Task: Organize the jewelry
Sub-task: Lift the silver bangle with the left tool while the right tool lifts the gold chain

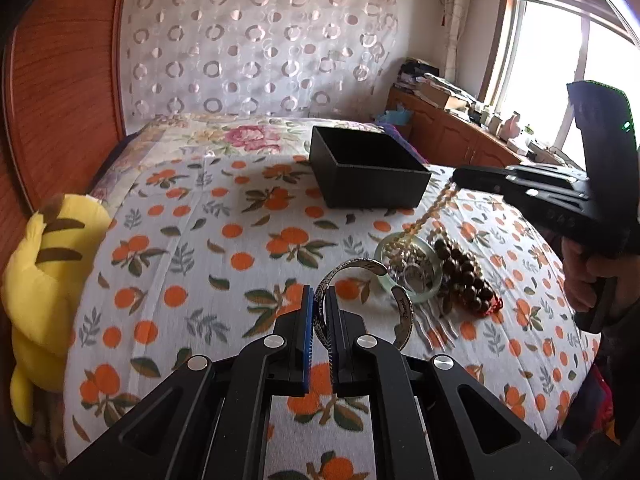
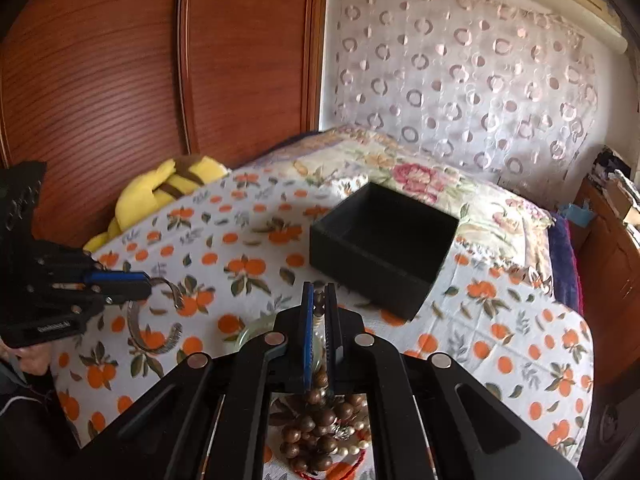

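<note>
— Bedroom, with a bed [image 1: 192, 248] under a white sheet printed with oranges, a sheer ring-patterned curtain [image 1: 260, 40] behind, a reddish wooden wardrobe [image 2: 120, 60] at the side. Anything else on the sheet?

— Yellow striped plush toy [image 1: 48, 264] at the bed's edge. Open black box [image 1: 366, 170] resting farther back, lid off, nothing visible inside from either view.

— And the left gripper [image 1: 320, 300]?

— Clamped on an engraved silver cuff bangle [image 1: 360, 276], pinched by its band between blue pads, open ends curling toward the jewelry pile.

— Where does the pile sit?

— Just beside the bangle, nearer than the box: pale green jade bangle [image 1: 436, 292] flat on the sheet, dark brown wooden bead bracelet [image 1: 468, 276] touching it.

— Right gripper [image 2: 319, 308]?

— Clenched on a light beaded strand [image 1: 432, 212], pulled taut from the pile up to the fingertips. Closer view blurred: brown beads and small pearls bunched below the jaws.
</note>
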### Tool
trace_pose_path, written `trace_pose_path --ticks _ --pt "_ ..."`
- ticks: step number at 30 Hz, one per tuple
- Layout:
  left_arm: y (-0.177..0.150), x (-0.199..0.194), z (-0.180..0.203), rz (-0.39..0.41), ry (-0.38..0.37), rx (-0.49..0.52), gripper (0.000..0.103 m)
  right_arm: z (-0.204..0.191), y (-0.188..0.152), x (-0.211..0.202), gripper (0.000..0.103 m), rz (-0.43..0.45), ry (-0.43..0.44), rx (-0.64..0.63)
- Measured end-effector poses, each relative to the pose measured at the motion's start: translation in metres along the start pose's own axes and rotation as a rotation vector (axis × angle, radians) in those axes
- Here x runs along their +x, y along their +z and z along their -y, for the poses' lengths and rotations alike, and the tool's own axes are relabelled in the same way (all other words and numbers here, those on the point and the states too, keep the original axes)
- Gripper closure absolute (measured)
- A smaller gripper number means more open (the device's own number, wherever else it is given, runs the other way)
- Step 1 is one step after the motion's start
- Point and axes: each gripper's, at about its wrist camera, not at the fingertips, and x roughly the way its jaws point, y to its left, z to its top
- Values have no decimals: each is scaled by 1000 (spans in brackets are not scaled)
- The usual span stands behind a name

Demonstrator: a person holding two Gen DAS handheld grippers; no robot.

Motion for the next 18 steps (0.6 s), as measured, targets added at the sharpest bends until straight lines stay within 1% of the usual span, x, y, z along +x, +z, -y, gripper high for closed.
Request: trace_pose_path --ticks 9,18 --pt "19 3 7 26 -5 16 98 12 30 -34 97 92 -41 -2" --pt "44 9 11 57 -5 30 98 26 56 -57 97 153 -76 -3"
